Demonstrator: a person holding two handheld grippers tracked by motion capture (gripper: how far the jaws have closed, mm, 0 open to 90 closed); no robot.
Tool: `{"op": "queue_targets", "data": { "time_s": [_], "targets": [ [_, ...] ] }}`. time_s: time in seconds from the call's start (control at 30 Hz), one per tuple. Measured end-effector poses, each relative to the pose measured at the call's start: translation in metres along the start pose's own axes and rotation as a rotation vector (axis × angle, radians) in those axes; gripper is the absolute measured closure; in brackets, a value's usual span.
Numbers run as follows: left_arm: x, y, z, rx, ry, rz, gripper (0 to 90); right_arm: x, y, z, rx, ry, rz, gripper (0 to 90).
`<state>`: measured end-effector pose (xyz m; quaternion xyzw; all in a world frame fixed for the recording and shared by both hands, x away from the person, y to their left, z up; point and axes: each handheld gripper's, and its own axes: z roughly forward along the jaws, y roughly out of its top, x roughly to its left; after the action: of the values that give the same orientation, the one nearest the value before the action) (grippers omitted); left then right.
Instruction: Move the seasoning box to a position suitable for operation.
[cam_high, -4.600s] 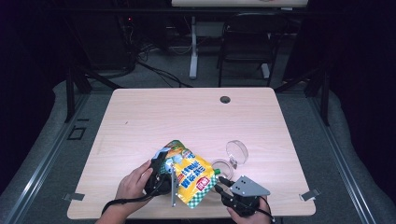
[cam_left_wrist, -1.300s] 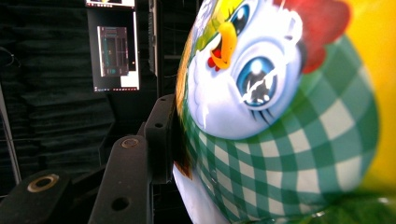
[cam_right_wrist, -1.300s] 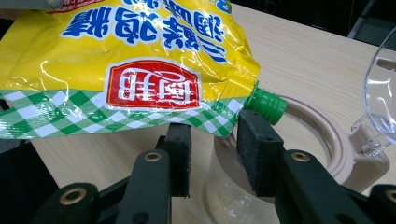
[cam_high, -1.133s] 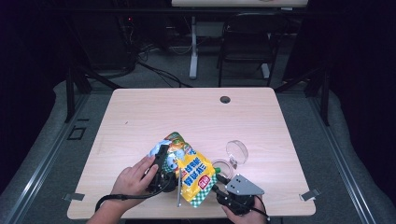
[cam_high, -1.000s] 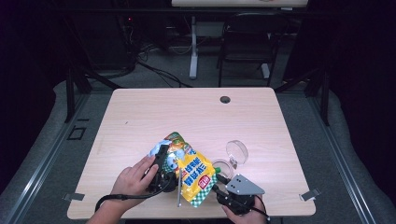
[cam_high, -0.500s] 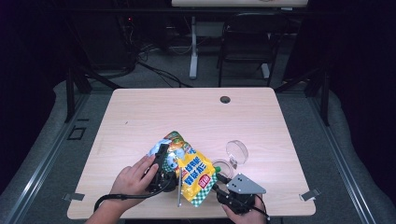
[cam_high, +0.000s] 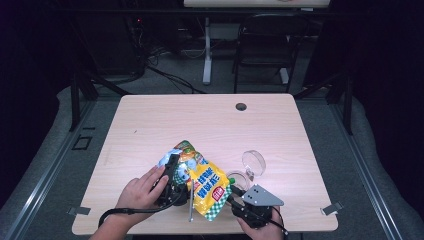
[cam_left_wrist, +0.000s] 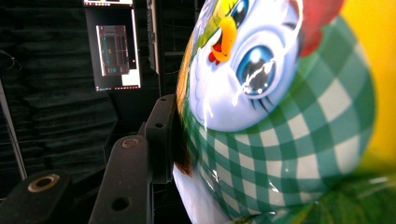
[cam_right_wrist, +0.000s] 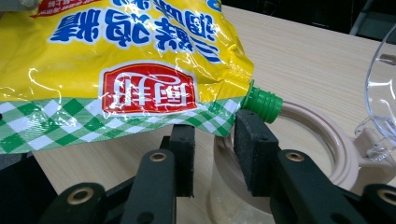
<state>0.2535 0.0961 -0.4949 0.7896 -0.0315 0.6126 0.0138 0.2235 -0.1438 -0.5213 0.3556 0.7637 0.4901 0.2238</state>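
A yellow pouch (cam_high: 205, 187) with green check trim and a cartoon chicken lies tilted near the table's front edge. My left gripper (cam_high: 172, 182) is shut on its upper end, and one black finger (cam_left_wrist: 161, 135) presses against the pouch (cam_left_wrist: 280, 116). The green spout (cam_right_wrist: 260, 105) at the pouch's lower corner hangs over a clear jar with a beige rim (cam_right_wrist: 327, 140). My right gripper (cam_right_wrist: 217, 140) stands open just below that corner of the pouch (cam_right_wrist: 116, 56), nothing between its pads. In the high view the right gripper (cam_high: 234, 200) sits right of the pouch, by the jar (cam_high: 241, 180).
The jar's clear hinged lid (cam_high: 253, 162) stands open behind it. The wooden table (cam_high: 200, 125) has a cable hole (cam_high: 241, 106) near its far edge. A chair (cam_high: 265, 45) and desk legs stand beyond the table.
The pouch's lower end and the right gripper have edged slightly closer together near the jar. The left hand has shifted a little.
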Motion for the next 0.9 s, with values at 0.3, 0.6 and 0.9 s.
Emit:
{"op": "queue_targets", "data": {
  "time_s": [0.3, 0.6, 0.9],
  "targets": [
    [0.0012, -0.0004, -0.0013, 0.003, -0.001, 0.004, 56.3, -0.0011, 0.0002, 0.0017, 0.0, 0.002, 0.006, 71.6],
    [0.004, 0.001, -0.0034, 0.005, 0.002, 0.025, 56.4, -0.0024, 0.0, 0.0025, 0.008, 0.002, 0.009, 71.6],
    [0.0065, 0.0031, -0.0065, 0.006, 0.019, 0.047, 57.5, -0.0032, -0.0008, 0.0035, 0.008, -0.001, 0.016, 71.6]
  ]
}}
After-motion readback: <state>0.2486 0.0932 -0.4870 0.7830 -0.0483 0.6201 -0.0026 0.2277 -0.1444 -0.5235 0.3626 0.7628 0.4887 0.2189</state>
